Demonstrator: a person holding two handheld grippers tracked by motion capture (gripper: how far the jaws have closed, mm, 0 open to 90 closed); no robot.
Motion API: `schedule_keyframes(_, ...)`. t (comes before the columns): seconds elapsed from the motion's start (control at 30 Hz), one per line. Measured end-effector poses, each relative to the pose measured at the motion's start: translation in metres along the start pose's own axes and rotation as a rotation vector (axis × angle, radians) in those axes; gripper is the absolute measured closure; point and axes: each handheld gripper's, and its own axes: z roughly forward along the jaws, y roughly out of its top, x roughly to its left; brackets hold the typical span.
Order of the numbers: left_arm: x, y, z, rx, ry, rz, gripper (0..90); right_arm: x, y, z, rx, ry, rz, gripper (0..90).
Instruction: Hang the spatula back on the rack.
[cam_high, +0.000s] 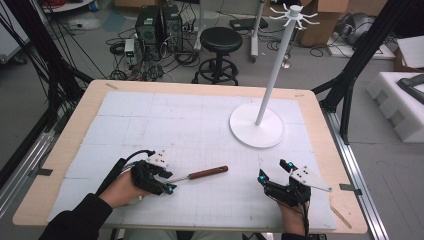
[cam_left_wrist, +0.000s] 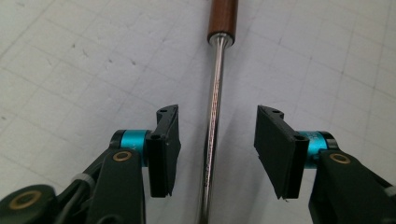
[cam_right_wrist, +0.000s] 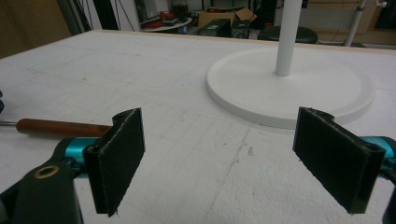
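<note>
A tool with a brown wooden handle and a thin metal shaft lies on the white gridded mat, pointing toward my left gripper. In the left gripper view the shaft runs between the two jaws of that gripper. There is a gap on each side and neither pad touches it. The handle lies beyond the jaw tips. My right gripper rests near the front right of the mat, open with nothing between its jaws. The handle lies to its left.
A white stand with a round base and a tall pole topped by hooks sits at the back right of the mat. Its base lies ahead of the right gripper. A black stool and computer gear stand beyond the table.
</note>
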Motion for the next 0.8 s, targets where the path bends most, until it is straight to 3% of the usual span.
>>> schedule_keyframes(0.1, -0.005, 0.0, 0.001, 0.003, 0.053, 0.037, 59.6, 0.0, 0.0, 0.001, 0.005, 0.002, -0.001, 15.3)
schedule_keyframes(0.2, -0.006, 0.002, 0.001, 0.016, 0.069, 0.047, 65.6, 0.001, 0.0, 0.002, 0.011, 0.002, -0.003, 15.3)
schedule_keyframes(0.33, -0.009, 0.005, 0.001, 0.038, 0.066, 0.044, 80.3, 0.001, 0.0, 0.002, 0.008, 0.002, 0.004, 15.3)
schedule_keyframes(0.4, -0.01, 0.007, 0.001, 0.061, 0.068, 0.07, 81.3, 0.001, 0.0, 0.002, 0.005, -0.001, 0.006, 15.3)
schedule_keyframes(0.53, -0.01, 0.01, 0.002, 0.078, 0.063, 0.084, 83.8, 0.001, -0.001, 0.002, 0.009, 0.003, 0.006, 15.3)
schedule_keyframes(0.8, -0.007, 0.009, 0.001, 0.071, 0.049, 0.081, 84.2, 0.001, -0.001, 0.002, 0.013, 0.004, 0.01, 15.3)
